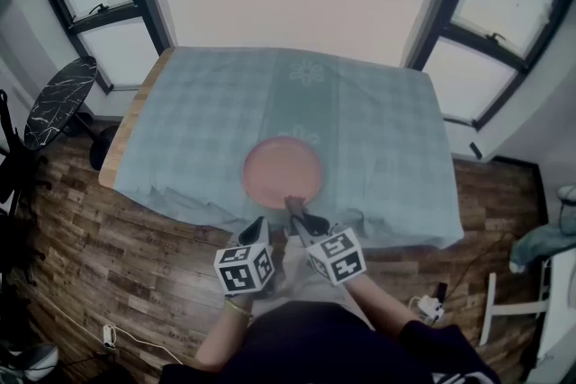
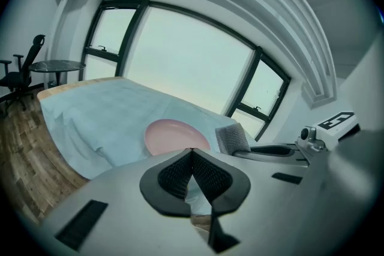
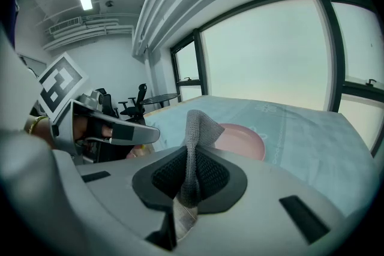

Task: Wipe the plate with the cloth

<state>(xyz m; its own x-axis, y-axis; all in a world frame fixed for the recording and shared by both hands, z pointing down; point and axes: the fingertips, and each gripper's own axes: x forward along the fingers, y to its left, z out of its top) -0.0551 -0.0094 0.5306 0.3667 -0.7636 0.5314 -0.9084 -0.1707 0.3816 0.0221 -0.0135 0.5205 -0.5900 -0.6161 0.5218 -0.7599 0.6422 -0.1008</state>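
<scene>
plate: pink round plate (image 1: 282,168), smooth, shallow, matte. It lies flat on the tablecloth near the table's near edge, just ahead of both my claws.
cloth: grey knitted cloth (image 3: 195,129), coarse weave, folded into a narrow strip. It stands upright out of my right jaws, with its tip at the plate's near rim. I can't tell whether it touches.
right claw: my right claw (image 3: 192,156) is clenched on the cloth, ribbed black pads pressing both its sides, and is tilted down toward the plate.
left claw: my left claw (image 2: 192,151) is clenched with nothing in it, pad tips meeting. It is close beside the right claw, tilted down alike.
tablecloth: pale blue checked tablecloth (image 1: 207,121), soft, with wrinkled overhang.
table: wooden table (image 1: 126,135), bare edge showing at the left.
</scene>
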